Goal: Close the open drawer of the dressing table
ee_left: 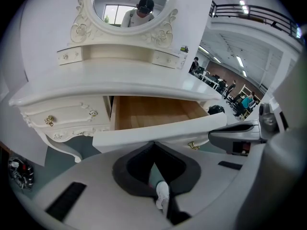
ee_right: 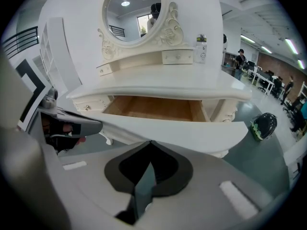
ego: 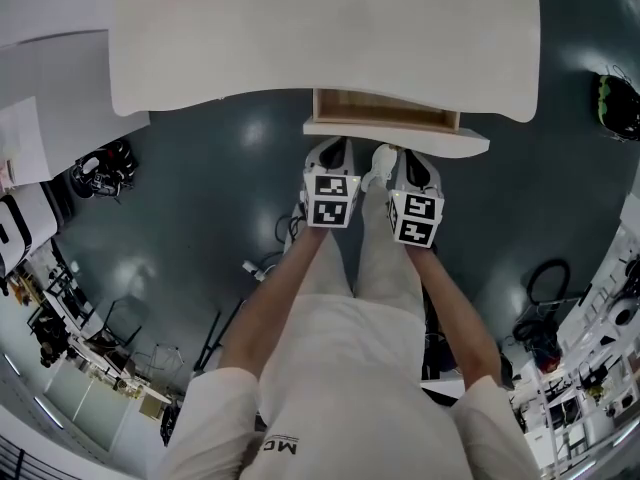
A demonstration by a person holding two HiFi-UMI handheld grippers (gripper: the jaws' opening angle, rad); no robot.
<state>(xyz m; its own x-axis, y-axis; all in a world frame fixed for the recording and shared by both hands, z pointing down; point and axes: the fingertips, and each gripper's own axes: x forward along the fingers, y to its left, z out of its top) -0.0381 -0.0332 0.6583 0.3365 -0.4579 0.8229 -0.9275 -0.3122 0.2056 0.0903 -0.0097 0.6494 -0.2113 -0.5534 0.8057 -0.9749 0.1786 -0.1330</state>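
Head view: dressing table [ego: 320, 38] fills 12 o'clock. Its middle drawer [ego: 385, 120] is pulled out toward the person, bare wood inside, nothing to snag. Left gripper [ego: 334, 153] and right gripper [ego: 412, 163] sit side by side at the drawer's 6 o'clock edge. Both have jaws pressed together with nothing pinched, tips at the white front panel. Reads as a two-point push setup, so the drawer goes in square. Helmet [ego: 620, 103] is on the floor at 2 o'clock, well apart. Brass knob [ee_left: 49, 121] on the side drawer at 9 o'clock is out of the path.
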